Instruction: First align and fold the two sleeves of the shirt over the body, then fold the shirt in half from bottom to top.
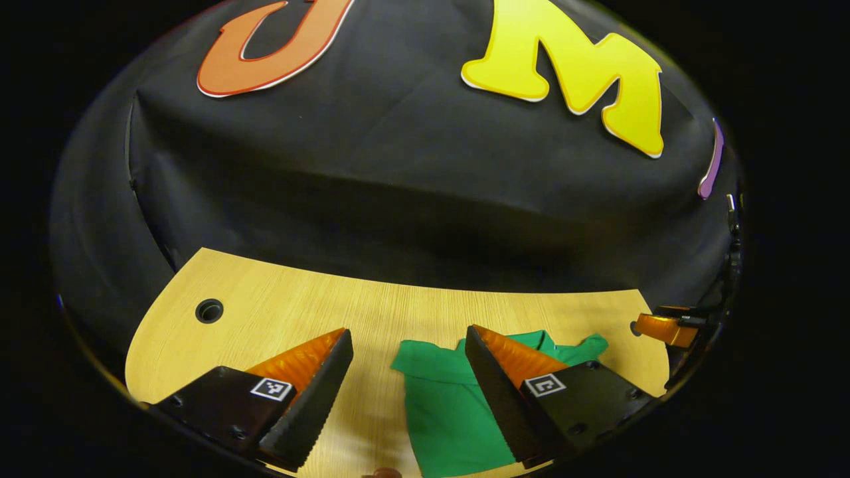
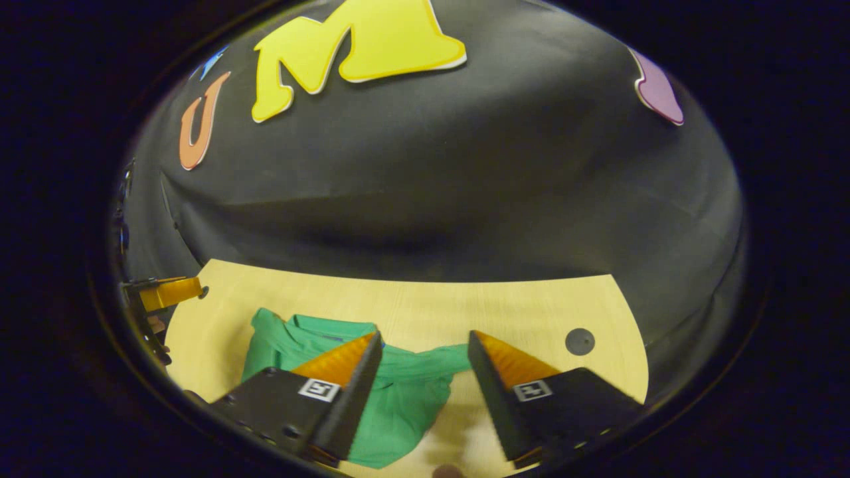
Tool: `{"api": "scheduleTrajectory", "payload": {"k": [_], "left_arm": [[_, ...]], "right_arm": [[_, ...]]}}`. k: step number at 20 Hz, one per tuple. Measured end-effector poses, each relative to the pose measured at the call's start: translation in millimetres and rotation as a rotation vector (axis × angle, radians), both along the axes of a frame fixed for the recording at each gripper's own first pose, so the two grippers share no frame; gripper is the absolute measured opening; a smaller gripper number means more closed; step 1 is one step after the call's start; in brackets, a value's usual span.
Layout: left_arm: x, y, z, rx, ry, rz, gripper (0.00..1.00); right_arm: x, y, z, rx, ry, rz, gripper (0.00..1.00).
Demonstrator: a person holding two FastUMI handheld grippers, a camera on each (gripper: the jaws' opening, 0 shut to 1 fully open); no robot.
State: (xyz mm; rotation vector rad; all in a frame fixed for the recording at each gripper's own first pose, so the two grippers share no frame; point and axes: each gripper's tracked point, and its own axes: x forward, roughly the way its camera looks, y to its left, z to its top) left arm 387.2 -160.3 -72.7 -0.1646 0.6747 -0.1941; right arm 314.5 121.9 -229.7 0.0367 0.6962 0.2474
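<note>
In the left gripper view, a round hole [image 1: 209, 311] sits at the left of the wooden table [image 1: 398, 312]. The left gripper [image 1: 408, 338] fills the bottom of the frame, its two fingers spread wide with nothing between them. The green shirt [image 1: 441, 405] lies flat on the table at lower centre, partly behind the gripper's right-hand finger, its collar toward the far edge. At the far right edge, the right gripper [image 1: 667, 328] shows small.

In the right gripper view, the left gripper [image 2: 166, 292] pokes in at the left edge. The shirt [image 2: 398, 398] lies lower left of centre, one sleeve [image 2: 445, 362] reaching right. The right gripper [image 2: 425, 342] stands open above the cloth, gripping nothing. Another hole [image 2: 580, 340] sits at the table's [image 2: 465, 305] right.
</note>
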Motion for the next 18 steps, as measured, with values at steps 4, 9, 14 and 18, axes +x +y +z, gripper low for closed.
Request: {"api": "scheduleTrajectory", "payload": {"k": [4, 9, 14, 18], "left_arm": [[-13, 15, 40, 0.003, -0.061, 0.033, 1.00], [-44, 36, 127, -0.003, -0.215, 0.040, 1.00], [-111, 43, 210, -0.010, -0.315, 0.026, 1.00], [-172, 44, 257, 0.016, -0.394, 0.051, 1.00]], "right_arm": [[-19, -12, 44, -0.007, -0.094, -0.044, 0.98], [-59, -19, 133, -0.022, -0.256, -0.047, 0.96], [-132, -15, 224, -0.012, -0.416, -0.037, 0.96], [-199, -14, 265, -0.004, -0.504, -0.037, 0.97]]}}
